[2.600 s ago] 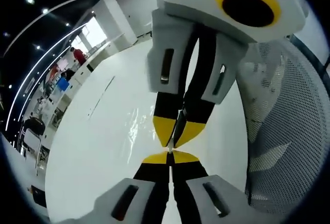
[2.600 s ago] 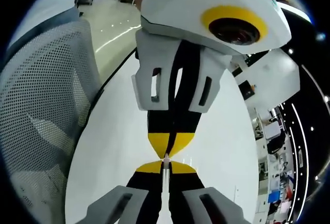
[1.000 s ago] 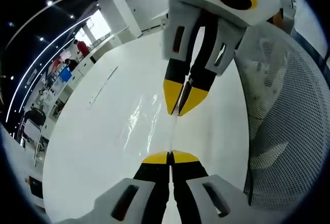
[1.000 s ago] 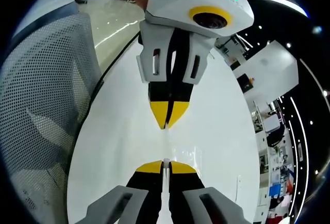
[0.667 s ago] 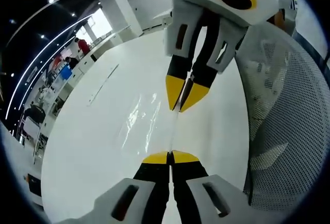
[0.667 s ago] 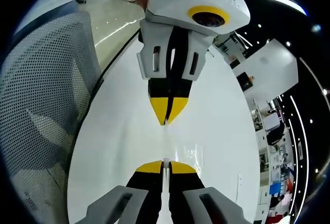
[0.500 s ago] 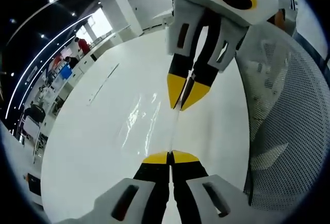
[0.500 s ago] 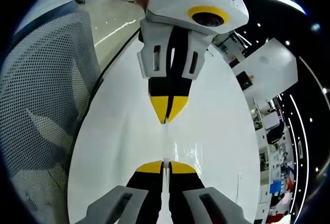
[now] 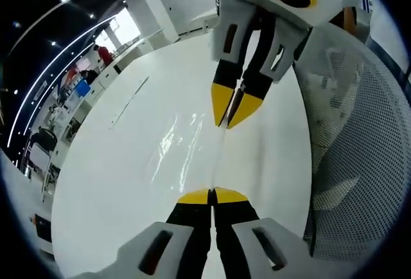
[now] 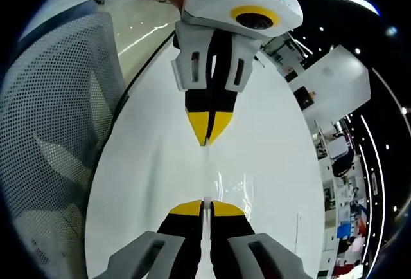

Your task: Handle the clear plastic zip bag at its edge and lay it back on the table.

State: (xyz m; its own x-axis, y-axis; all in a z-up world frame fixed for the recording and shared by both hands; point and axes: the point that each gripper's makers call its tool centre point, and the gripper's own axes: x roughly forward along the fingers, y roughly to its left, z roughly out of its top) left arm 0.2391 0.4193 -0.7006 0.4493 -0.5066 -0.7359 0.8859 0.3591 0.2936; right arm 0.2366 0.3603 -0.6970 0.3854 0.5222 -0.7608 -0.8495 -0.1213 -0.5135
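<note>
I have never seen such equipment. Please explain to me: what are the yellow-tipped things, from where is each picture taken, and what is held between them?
These are two hand-held grippers; a person carries one in each hand, and each has a camera looking along its own two jaws. In the left gripper view, the left gripper rises from the bottom, jaws shut, and the right gripper faces it from above. The right gripper view is the reverse: the right gripper below, the left gripper above. Both are shut on the edge of a clear plastic zip bag, stretched between them over a white table. A mesh chair stands beside the table.
</note>
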